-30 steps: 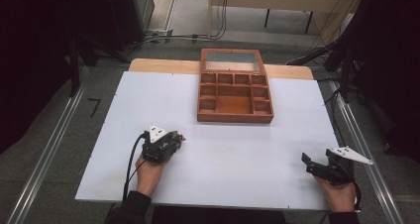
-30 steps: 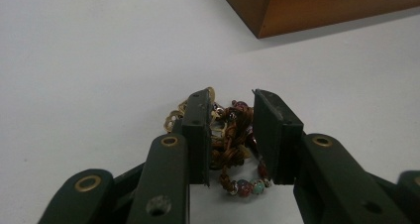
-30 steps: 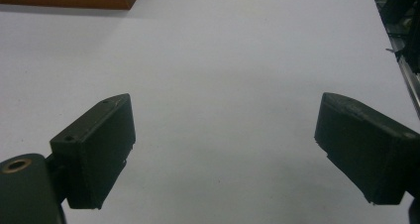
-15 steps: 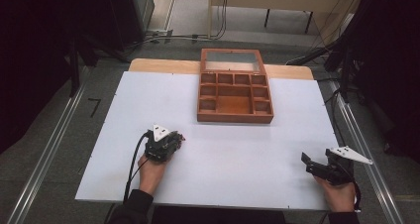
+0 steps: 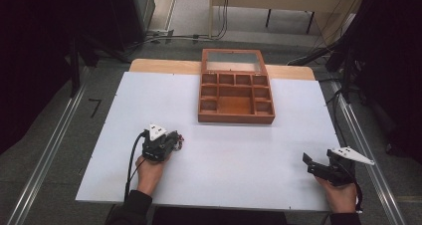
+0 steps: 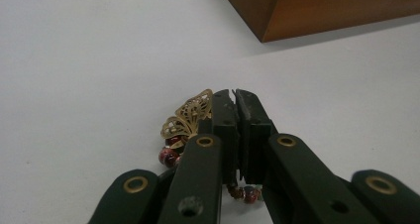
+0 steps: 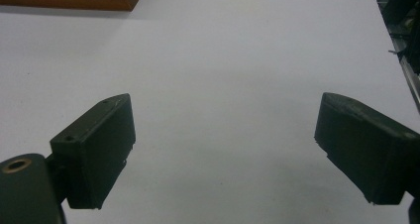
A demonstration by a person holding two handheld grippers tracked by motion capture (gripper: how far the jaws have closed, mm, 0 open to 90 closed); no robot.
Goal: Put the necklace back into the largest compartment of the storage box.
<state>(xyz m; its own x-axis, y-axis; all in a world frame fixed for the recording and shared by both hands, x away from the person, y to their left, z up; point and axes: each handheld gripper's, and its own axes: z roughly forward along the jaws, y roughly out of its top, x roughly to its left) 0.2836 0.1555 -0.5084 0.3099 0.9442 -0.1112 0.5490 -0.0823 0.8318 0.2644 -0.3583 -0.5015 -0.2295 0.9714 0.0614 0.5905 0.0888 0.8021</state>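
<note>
My left gripper point(image 6: 235, 97) is clamped on the butterfly bead ornament point(image 6: 188, 120); right gripper point(image 7: 225, 144) idle, wide apart. Next: carry it to the wooden box point(image 5: 236, 93).

High view overhead facing forward, gripper views low, close, sharing table point(image 5: 239, 155), box point(image 5: 236, 92) corner

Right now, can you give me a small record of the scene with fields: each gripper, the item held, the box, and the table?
left gripper: fingers closed on the bead jewellery, low over the table, near the front-left of the box
bead jewellery: gold openwork butterfly charm with dark red beads, beside and under the fingers
right gripper: fingers wide apart, nothing between them, near the table's front-right
wooden box: lid open, compartments look empty, at the far middle of the table
table: white top
</note>
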